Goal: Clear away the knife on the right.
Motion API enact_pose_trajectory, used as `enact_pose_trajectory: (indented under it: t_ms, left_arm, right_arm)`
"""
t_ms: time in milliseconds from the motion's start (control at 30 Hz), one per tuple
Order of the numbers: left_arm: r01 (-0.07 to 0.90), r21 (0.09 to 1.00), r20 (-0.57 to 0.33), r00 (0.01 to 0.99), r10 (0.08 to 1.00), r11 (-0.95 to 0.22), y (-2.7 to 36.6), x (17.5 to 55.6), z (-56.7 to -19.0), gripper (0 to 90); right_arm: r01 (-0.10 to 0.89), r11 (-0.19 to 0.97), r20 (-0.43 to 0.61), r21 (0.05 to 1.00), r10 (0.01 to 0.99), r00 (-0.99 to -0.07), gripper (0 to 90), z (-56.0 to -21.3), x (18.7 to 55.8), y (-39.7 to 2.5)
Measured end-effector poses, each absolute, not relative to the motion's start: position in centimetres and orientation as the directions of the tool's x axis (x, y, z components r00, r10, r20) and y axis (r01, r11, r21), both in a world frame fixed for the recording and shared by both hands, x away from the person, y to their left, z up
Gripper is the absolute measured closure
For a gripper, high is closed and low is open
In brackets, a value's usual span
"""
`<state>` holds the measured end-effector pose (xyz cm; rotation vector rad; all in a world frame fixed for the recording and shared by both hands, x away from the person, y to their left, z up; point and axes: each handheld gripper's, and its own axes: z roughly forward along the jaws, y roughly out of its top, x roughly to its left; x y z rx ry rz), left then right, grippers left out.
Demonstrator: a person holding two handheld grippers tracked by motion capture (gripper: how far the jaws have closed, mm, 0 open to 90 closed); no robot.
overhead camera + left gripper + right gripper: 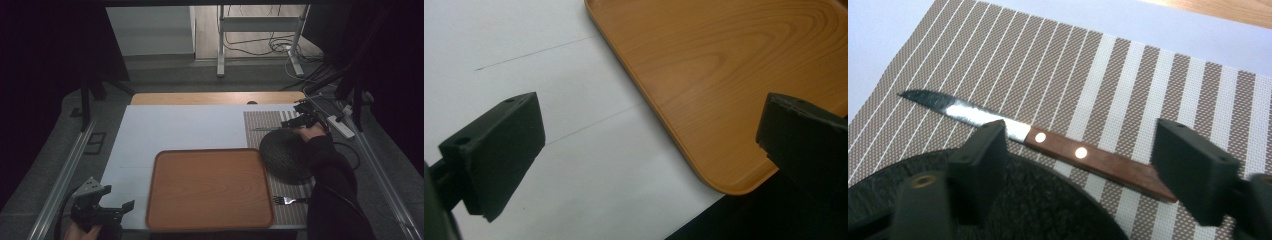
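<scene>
Nearest the camera, the left hand-held gripper (131, 204) hovers over the white tabletop (175, 127) at its near left corner, jaws spread wide and holding nothing; the wooden tray (724, 75) lies just to its right. Farther off, the right hand-held gripper (1080, 172) hangs over the striped placemat (1158, 95), also released, jaws straddling a wooden-handled knife (1048, 140) without touching it. Just beneath that gripper sits a dark textured bowl (285, 155). A fork (287, 200) lies well behind it, beside the tray.
</scene>
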<state>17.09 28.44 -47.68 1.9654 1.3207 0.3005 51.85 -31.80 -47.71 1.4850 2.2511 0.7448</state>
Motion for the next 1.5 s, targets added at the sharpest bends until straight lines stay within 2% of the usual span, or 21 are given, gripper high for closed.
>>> enact_pose_trajectory:
  t_ms: [200,467,800,1500]
  left_arm:
    - [0.703,0.682,-0.196,0.443,0.875,-0.204,28.4,17.1,-47.7,0.1]
    - [0.703,0.681,-0.195,0.443,0.875,-0.204,28.4,17.1,-47.7,0.2]
    - [0.703,0.682,-0.194,0.442,0.876,-0.204,28.4,17.1,-47.7,0.3]
    - [0.701,0.678,-0.176,0.447,0.877,-0.222,28.1,17.1,-47.7,0.6]
  right_arm:
    - [0.749,0.317,0.03,0.582,0.912,-0.41,48.3,-47.7,52.8,-32.5]
    - [0.755,0.347,-0.01,0.556,0.911,-0.412,89.4,-48.2,54.0,-33.3]
    - [0.787,0.344,-0.044,0.513,0.926,-0.376,89.4,-49.8,55.0,-34.9]
    - [0.825,0.345,0.034,0.448,0.915,-0.402,89.4,-49.7,52.6,-35.9]
